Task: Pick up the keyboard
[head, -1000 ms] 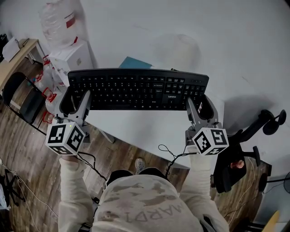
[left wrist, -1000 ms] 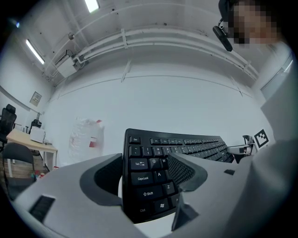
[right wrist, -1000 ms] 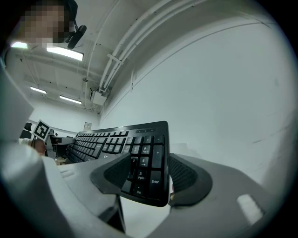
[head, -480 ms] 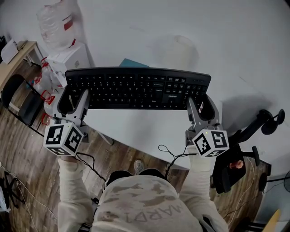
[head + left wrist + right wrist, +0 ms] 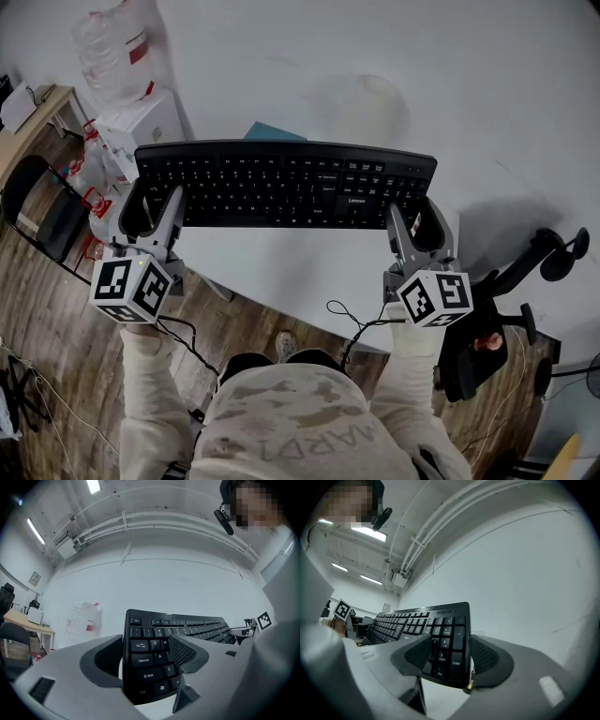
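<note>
A black full-size keyboard point(image 5: 286, 183) hangs level in front of the person, over the white table point(image 5: 309, 272). My left gripper point(image 5: 157, 202) is shut on its left end. In the left gripper view the jaws of that gripper point(image 5: 145, 641) clamp the keyboard point(image 5: 150, 667) at the Caps Lock and Shift keys, one pad on the keys and one underneath. My right gripper point(image 5: 415, 217) is shut on the right end. In the right gripper view the right gripper point(image 5: 451, 641) pinches the keyboard point(image 5: 445, 620) across the number pad.
A teal sheet point(image 5: 277, 129) lies on the table behind the keyboard. At the far left stand a large water bottle point(image 5: 117, 42), a white box point(image 5: 150, 117) and a black chair point(image 5: 42, 202). An office chair point(image 5: 506, 300) is at the right. Cables point(image 5: 352, 319) trail over the table's near edge.
</note>
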### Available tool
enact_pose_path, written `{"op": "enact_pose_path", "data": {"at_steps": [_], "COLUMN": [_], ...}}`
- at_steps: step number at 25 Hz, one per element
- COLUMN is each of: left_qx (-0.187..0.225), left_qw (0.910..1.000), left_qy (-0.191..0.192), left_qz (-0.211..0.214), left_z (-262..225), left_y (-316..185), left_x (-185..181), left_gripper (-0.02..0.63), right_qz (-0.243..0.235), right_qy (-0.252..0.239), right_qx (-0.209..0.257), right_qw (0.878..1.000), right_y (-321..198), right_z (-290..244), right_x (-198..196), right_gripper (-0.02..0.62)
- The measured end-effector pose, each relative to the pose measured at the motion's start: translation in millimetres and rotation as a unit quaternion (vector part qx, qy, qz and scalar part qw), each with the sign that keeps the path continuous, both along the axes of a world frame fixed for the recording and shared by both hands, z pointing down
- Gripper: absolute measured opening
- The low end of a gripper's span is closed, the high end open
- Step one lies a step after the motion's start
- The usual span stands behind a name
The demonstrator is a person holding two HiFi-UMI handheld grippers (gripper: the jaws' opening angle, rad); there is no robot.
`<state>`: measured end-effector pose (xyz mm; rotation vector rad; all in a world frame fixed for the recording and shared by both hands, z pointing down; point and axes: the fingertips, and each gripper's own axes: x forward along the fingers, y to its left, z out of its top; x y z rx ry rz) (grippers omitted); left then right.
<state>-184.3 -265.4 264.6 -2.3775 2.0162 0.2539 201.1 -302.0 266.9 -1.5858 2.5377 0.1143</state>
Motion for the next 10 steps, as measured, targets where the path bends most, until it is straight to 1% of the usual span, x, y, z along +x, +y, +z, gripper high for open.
{"op": "enact_pose_path", "data": {"at_steps": [4, 10], "left_qx": [0.002, 0.006], "left_qw": [1.0, 1.0], "left_qy": [0.005, 0.002], "left_qz": [0.002, 0.003], "left_z": [7.8, 7.2], "left_y": [-1.0, -4.1], "left_x": [-5.1, -4.2], "left_gripper": [0.305, 0.305], "right_qz": [0.002, 0.004], "right_qy": [0.003, 0.001], "right_qx": [0.005, 0.007], "right_qw": [1.0, 1.0], "right_y": [0.7, -0.3], "right_z": [4.6, 6.1], "right_x": [-4.8, -3.6], "right_gripper": [0.264, 0.264]}}
